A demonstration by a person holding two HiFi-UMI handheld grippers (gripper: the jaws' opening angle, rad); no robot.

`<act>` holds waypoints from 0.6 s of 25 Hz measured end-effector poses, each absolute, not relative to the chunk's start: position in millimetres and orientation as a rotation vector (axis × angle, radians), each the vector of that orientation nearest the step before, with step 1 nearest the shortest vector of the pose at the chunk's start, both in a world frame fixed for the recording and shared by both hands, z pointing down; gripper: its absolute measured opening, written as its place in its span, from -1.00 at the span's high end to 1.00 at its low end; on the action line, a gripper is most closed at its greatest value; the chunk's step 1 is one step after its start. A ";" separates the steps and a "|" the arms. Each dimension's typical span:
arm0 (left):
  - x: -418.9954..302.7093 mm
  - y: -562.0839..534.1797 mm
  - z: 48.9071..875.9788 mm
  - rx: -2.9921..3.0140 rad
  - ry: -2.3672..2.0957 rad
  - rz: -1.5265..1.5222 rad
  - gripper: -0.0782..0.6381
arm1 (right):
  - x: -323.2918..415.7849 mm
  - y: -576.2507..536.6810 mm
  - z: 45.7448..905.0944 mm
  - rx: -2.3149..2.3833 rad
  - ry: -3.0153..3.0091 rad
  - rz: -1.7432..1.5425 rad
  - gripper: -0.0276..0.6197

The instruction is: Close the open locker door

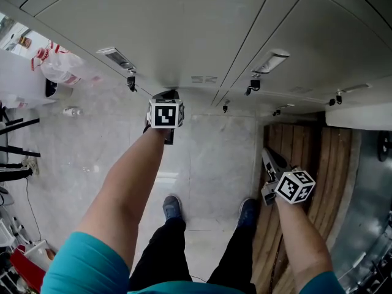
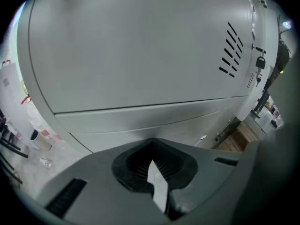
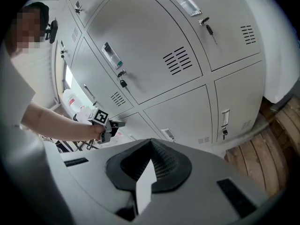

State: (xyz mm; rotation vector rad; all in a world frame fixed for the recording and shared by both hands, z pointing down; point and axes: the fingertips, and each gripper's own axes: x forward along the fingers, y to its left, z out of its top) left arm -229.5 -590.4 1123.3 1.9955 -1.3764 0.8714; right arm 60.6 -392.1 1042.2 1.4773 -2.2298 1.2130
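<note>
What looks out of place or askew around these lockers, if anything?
The locker doors all look flush, none ajar. The one stray thing is a small bottle lying on its side on the floor, near the plastic bag at the left.

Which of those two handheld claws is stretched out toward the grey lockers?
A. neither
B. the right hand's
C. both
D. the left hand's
D: the left gripper reaches to the lockers on an outstretched arm, while the right gripper hangs low over the wooden floor.
</note>
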 end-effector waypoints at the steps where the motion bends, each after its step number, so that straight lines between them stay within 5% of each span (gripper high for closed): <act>1: -229.9 -591.9 1121.7 2.005 -1.380 0.875 0.78 | 61.0 -393.4 1042.2 1.478 -2.233 1.210 0.94; 15: -230.3 -588.0 1119.0 1.959 -1.396 0.867 0.78 | 53.9 -387.9 1037.0 1.450 -2.248 1.209 0.94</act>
